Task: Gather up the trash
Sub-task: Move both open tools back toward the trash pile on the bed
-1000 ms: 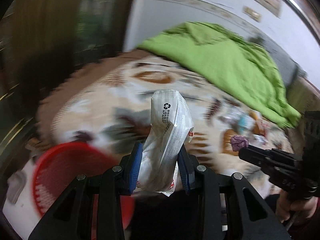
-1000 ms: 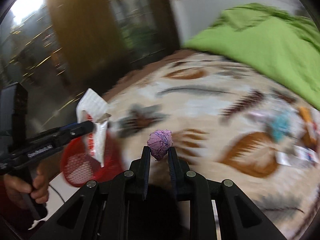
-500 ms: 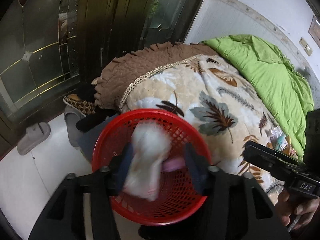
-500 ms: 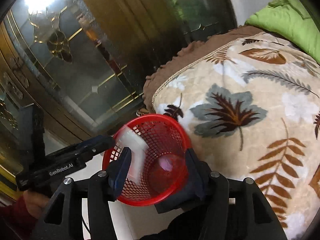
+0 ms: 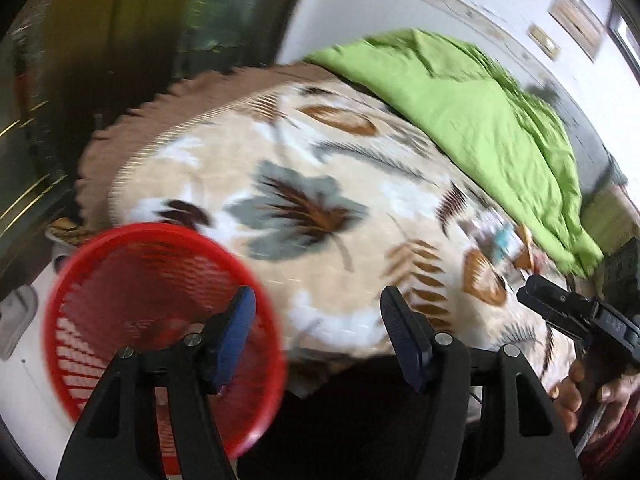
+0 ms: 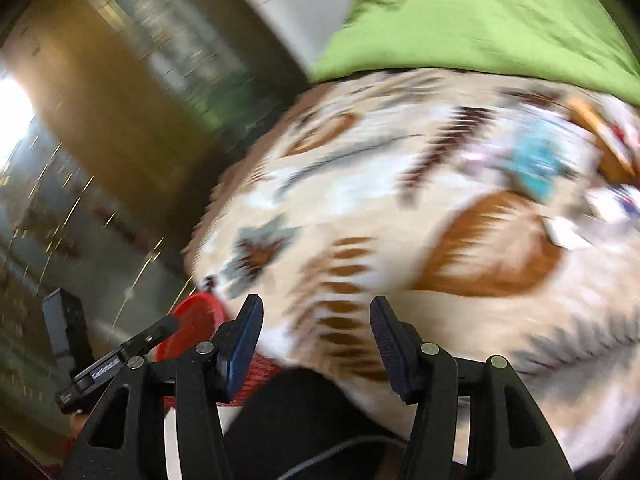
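Both tongs spread, empty: left gripper (image 5: 316,320), right gripper (image 6: 316,328). Red basket (image 5: 80,264) lower left. Next, judged: fetch wrappers (image 6: 536,164) at right on bedspread (image 5: 320,168).

I am seeing a red mesh basket (image 5: 160,300) beside a cream blanket (image 5: 360,216) that is showing brown and grey leaves, its frill plain brown. A green quilt (image 5: 480,112) is lying behind it. My fingers (image 5: 236,332) are wearing blue pads on black arms. A blurred turquoise wrapper (image 6: 540,164) is showing on the blanket.
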Action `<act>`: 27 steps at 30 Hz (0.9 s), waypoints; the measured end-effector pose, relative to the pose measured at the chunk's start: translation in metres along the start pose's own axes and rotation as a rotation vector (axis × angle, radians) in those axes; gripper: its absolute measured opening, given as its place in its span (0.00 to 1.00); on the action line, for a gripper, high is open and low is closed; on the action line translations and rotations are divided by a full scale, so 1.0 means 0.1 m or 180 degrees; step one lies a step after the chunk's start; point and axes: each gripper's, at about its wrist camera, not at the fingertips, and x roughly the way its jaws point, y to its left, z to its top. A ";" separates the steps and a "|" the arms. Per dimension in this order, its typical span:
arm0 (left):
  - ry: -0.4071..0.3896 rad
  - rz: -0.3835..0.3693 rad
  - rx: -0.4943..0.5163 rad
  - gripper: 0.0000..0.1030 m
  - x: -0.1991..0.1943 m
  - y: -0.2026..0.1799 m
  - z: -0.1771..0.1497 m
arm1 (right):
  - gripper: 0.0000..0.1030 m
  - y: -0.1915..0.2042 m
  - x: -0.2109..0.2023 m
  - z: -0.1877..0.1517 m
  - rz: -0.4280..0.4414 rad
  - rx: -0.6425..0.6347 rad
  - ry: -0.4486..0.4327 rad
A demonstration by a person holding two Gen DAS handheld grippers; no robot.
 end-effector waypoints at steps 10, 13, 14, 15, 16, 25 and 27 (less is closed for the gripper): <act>0.0248 -0.0288 0.0608 0.62 0.29 -0.78 -0.05 | 0.58 -1.42 -0.56 0.42 -0.1059 0.1196 -0.0195; 0.0265 -0.0350 0.0707 0.62 0.32 -0.89 -0.07 | 0.58 -1.77 -0.54 0.61 -0.1261 0.1576 -0.0235; 0.0269 -0.0362 0.0736 0.62 0.34 -0.92 -0.07 | 0.58 -1.86 -0.49 0.67 -0.1296 0.1681 -0.0228; 0.0275 -0.0376 0.0753 0.62 0.35 -0.95 -0.06 | 0.58 -1.93 -0.44 0.73 -0.1294 0.1798 -0.0246; 0.0281 -0.0388 0.0763 0.62 0.36 -0.95 -0.06 | 0.58 -1.99 -0.38 0.78 -0.1338 0.1857 -0.0243; 0.0332 -0.0428 0.0851 0.62 0.50 -0.97 -0.01 | 0.65 -2.13 -0.03 0.92 -0.1764 0.1854 -0.0035; 0.0349 -0.0436 0.0882 0.62 0.55 -0.99 0.01 | 0.51 -2.09 -0.09 0.86 -0.1610 0.1717 -0.0108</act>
